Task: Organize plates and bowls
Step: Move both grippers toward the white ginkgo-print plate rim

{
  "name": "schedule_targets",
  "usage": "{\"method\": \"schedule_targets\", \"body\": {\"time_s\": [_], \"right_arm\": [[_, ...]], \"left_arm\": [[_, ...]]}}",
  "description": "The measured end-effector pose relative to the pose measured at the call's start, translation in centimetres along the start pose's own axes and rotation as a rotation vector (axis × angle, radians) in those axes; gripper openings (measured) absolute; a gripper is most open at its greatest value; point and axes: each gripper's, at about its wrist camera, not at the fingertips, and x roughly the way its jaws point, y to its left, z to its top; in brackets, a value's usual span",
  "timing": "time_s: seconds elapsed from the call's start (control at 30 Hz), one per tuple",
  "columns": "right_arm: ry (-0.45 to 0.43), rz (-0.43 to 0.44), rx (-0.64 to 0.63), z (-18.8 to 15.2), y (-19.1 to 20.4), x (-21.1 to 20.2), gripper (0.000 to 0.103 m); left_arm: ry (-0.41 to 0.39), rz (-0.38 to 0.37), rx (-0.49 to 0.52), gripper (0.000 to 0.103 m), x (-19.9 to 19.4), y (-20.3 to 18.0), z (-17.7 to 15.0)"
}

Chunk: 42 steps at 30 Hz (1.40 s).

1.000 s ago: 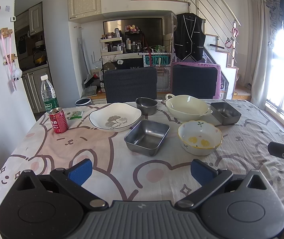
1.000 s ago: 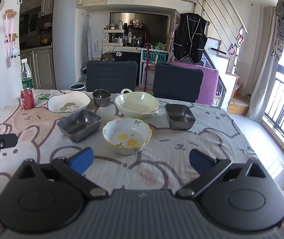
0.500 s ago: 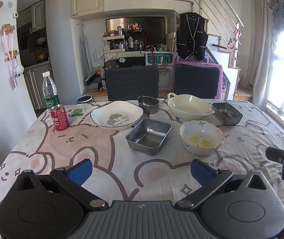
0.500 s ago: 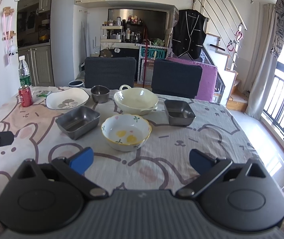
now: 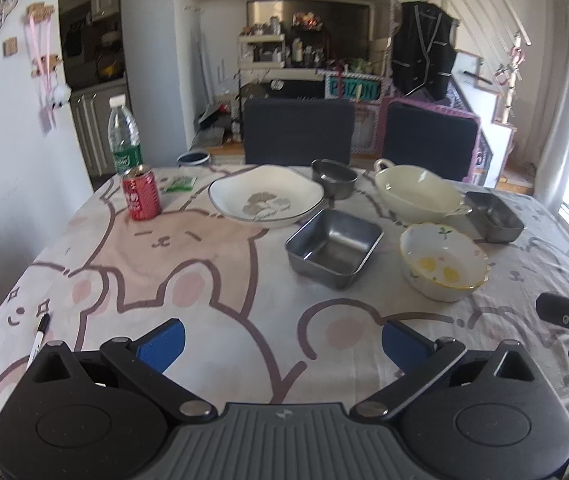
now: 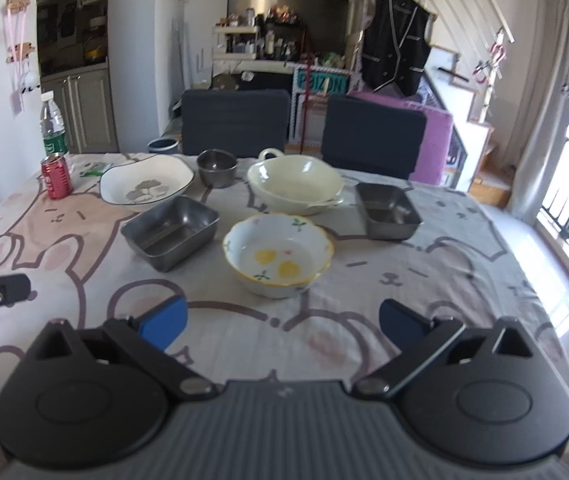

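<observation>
Teal "POIZON" sign reads behind chairs; both hand-held grippers spread, holding nothing.

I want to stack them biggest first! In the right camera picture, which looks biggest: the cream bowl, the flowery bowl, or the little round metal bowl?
1. Cream bowl and flowery bowl: they look alike, and the flowery one sits nearer, so unsure.
2. Round metal bowl: clearly smallest.

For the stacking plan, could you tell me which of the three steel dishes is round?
The small round steel bowl behind the white leaf-print plate; the other two are rectangular.
</observation>
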Motion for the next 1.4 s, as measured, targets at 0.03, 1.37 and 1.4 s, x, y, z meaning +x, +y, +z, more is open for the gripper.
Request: {"method": "schedule_targets", "body": {"time_s": [0.03,1.37,1.4], "right_arm": [[0.010,0.011,-0.002,0.3,0.1,0.3,0.103],[-0.073,0.261,0.113,20.1,3.9,24.9,0.103],[-0.040,0.269,0.135,20.3,3.8,26.0,0.103]], "left_arm": [[0.008,0.005,-0.006,0.103,0.3,0.2,0.2],[0.095,0.202,-0.237,0.103,25.0,7.7,15.2],[0.120,0.201,-0.255,0.103,25.7,8.0,15.2]]}}
